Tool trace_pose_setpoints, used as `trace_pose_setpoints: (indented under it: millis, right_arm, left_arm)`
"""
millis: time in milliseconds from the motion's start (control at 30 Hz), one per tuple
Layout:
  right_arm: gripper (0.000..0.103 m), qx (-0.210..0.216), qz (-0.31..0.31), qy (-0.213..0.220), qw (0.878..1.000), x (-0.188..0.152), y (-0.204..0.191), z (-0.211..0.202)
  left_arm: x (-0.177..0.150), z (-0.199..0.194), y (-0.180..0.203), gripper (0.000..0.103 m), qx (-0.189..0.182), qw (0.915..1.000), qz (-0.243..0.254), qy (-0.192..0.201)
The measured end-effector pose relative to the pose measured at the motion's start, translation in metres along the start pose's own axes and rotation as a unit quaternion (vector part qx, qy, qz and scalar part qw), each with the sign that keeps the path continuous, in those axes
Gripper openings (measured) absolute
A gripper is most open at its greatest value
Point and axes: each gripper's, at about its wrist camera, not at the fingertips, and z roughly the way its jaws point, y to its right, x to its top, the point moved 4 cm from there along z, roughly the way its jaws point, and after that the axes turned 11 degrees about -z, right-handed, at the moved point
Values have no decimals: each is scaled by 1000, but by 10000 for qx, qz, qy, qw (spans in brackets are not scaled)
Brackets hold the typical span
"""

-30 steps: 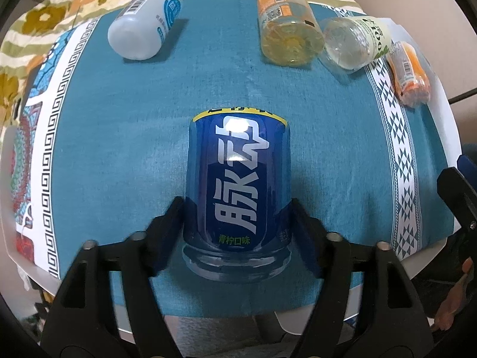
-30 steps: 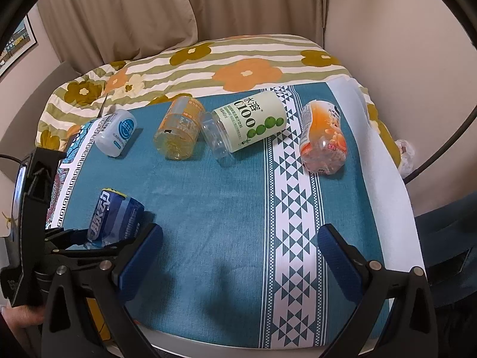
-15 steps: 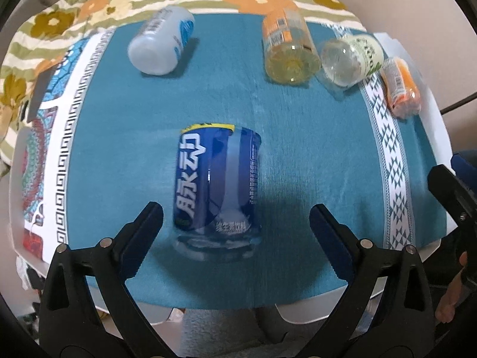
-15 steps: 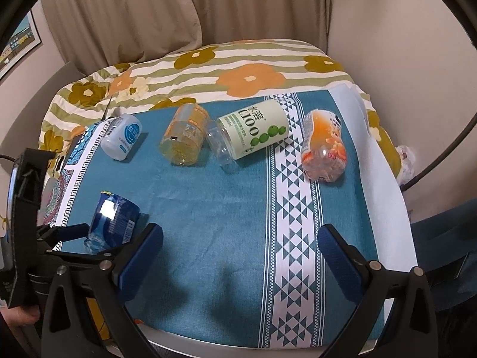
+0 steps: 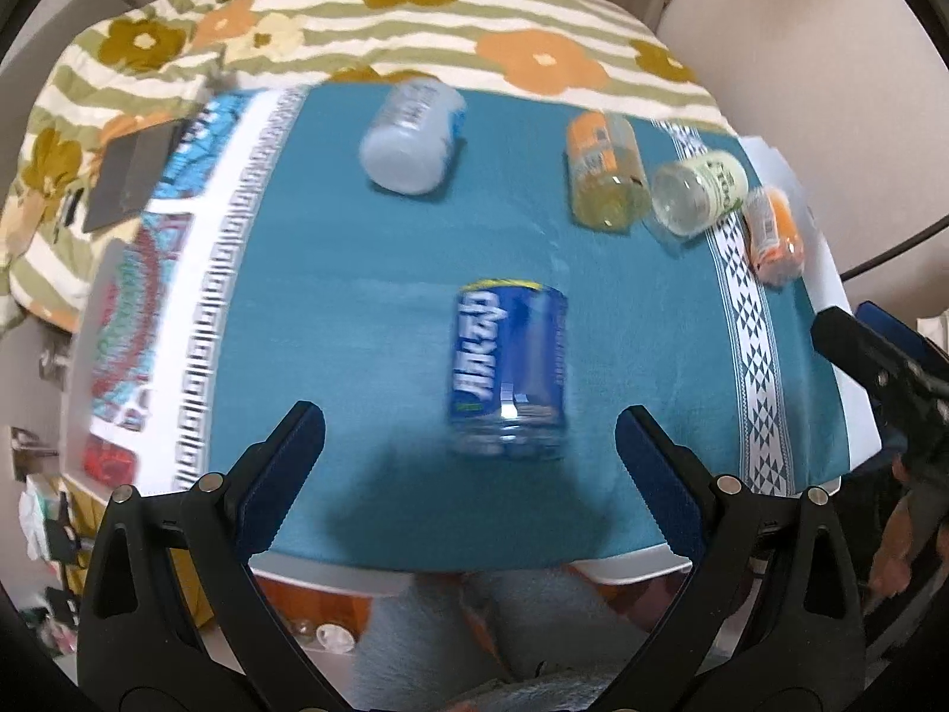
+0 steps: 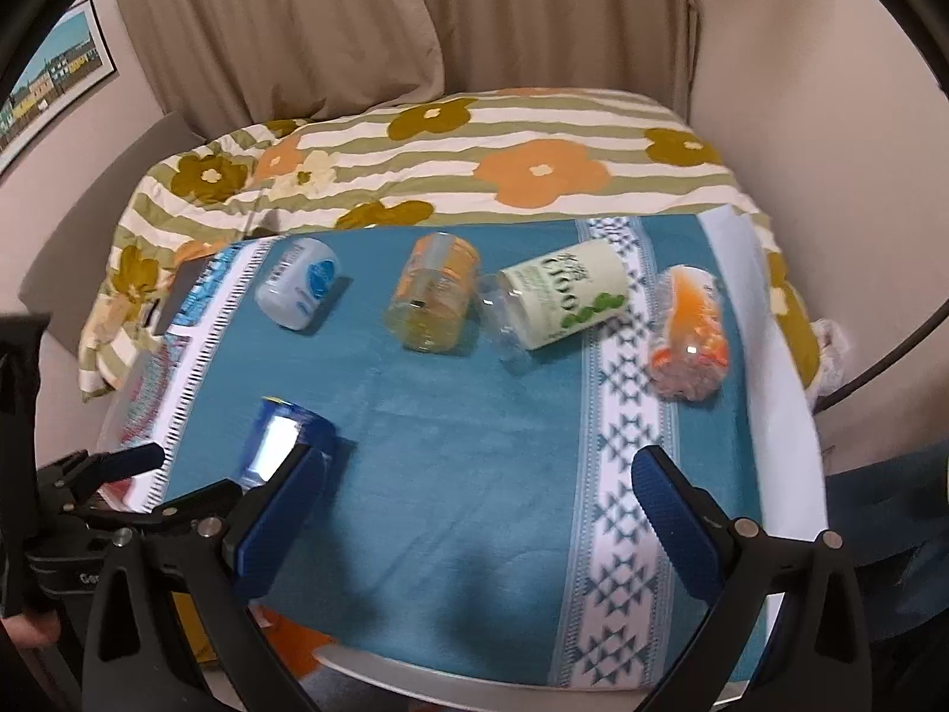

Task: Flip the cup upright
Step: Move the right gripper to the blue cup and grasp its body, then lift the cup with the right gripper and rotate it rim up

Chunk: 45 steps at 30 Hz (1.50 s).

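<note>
A blue cup cut from a bottle, with white characters, stands on the teal cloth with its clear end down and its yellow rim up. It also shows in the right wrist view, partly behind a finger. My left gripper is open and empty, held back from the cup near the table's front edge. My right gripper is open and empty over the front of the cloth, to the right of the blue cup.
Four other cups lie on their sides along the back: a white one, a yellow-orange one, a green-labelled clear one and an orange one. A flowered blanket lies behind. A dark flat item sits far left.
My left gripper opened, let go of the blue cup and drew back and up. The cup stays standing on the cloth. My right gripper rose slightly.
</note>
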Motion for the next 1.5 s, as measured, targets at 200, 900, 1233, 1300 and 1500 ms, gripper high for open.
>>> trace_pose_setpoints:
  millis: [200,900,1233,1300,1500]
  right_arm:
    - [103,671,47,-676,9954,25,-25,18]
    - [87,1261,647,-2657,9536,33,-94,141]
    - [77,1320,864,-2844,9456,28,-92,161]
    - [77,1347,912,-2871,9440,27,-92,164]
    - [60,1546,1055,-2910,9383,23,-92,167]
  left_arm:
    - [11,-17,-37,103,279,9989,269,247]
    - [16,27,-133,103,216,9988,406,195]
    - [21,41,-139,103,132,9991,388,50]
    - [23,43,-140,103,146,9991,400,43]
    - [27,44,-140,103,146,9992,384,9]
